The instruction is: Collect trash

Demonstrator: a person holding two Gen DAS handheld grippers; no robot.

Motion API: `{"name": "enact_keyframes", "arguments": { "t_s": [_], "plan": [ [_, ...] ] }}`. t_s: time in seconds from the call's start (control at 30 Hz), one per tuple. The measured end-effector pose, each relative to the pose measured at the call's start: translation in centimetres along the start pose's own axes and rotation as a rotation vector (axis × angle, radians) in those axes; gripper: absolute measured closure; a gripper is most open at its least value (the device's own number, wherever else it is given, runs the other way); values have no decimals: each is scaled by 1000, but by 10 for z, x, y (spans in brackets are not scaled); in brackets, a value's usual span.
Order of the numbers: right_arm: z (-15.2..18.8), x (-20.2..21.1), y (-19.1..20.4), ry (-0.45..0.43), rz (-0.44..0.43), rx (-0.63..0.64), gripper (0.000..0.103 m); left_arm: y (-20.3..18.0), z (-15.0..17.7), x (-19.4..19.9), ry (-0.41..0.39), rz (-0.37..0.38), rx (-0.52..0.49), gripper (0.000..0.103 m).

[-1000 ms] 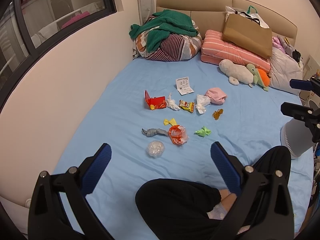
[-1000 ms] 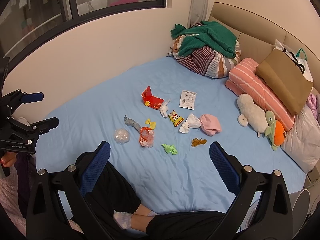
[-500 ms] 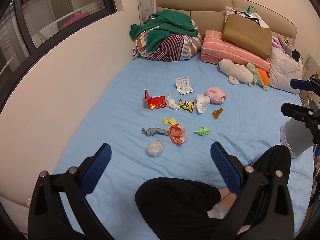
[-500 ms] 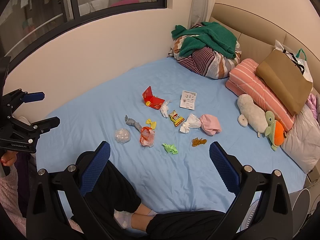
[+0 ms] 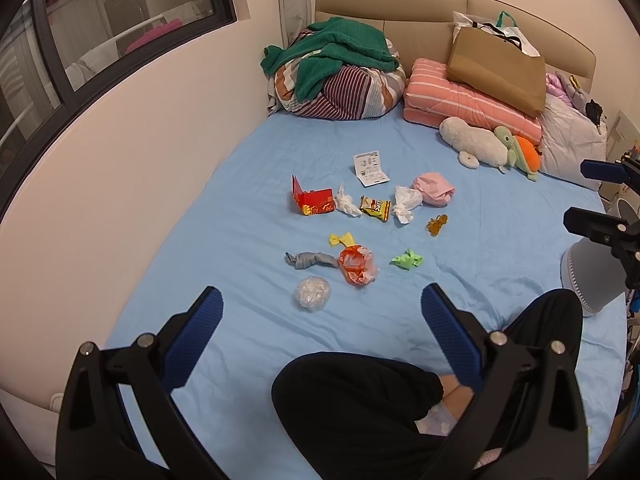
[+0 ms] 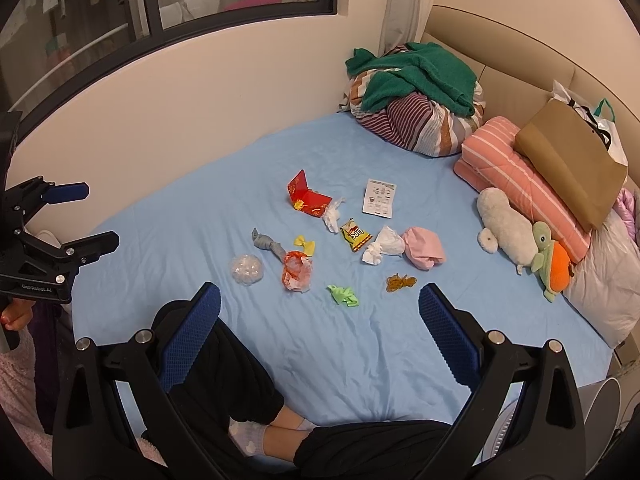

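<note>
Several pieces of trash lie on the blue bed sheet [image 5: 240, 216]: a clear plastic ball [image 5: 313, 293], an orange wrapper [image 5: 357, 265], a grey twist [image 5: 308, 260], a green scrap [image 5: 407, 259], a red packet [image 5: 313, 201], a yellow snack bag [image 5: 375, 208], white tissues [image 5: 406, 203] and a paper slip [image 5: 370, 168]. The same items show in the right wrist view, such as the clear ball [image 6: 245, 269] and the orange wrapper [image 6: 297, 271]. My left gripper [image 5: 321, 332] is open and empty, held above the near bed. My right gripper [image 6: 319, 332] is open and empty too.
A person's black-trousered legs [image 5: 360, 408] lie under both grippers. Striped bundle with green towel [image 5: 340, 76], pink blanket [image 5: 468, 100], brown bag [image 5: 496, 68] and plush toys [image 5: 480, 144] sit by the headboard. A wall runs along the left; a white fan [image 5: 588, 276] stands right.
</note>
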State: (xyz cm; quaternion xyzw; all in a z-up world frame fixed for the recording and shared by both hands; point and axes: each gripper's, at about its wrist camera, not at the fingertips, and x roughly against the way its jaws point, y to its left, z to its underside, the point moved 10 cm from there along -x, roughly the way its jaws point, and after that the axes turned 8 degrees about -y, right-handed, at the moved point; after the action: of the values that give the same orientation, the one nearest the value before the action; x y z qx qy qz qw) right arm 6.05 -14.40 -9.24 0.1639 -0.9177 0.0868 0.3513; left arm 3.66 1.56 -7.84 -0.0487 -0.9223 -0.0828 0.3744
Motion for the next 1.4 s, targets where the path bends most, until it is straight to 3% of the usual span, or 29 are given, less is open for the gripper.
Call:
{"name": "enact_keyframes", "arguments": {
  "t_s": [0.3,0.57,1.0,1.4],
  "plan": [
    [2,-13,15,-10,-23,22,7,11,14,-5,10,2,20,4],
    [14,-66,32,-17,-50,48,7,29,31,-40,54,2,49,4],
    [54,-196,58,64,-92,56,7,50,86,-141,201,3,33,4],
    [100,-312,62,159,-68,109,7,44,136,-247,365,78,34,4]
  ]
}}
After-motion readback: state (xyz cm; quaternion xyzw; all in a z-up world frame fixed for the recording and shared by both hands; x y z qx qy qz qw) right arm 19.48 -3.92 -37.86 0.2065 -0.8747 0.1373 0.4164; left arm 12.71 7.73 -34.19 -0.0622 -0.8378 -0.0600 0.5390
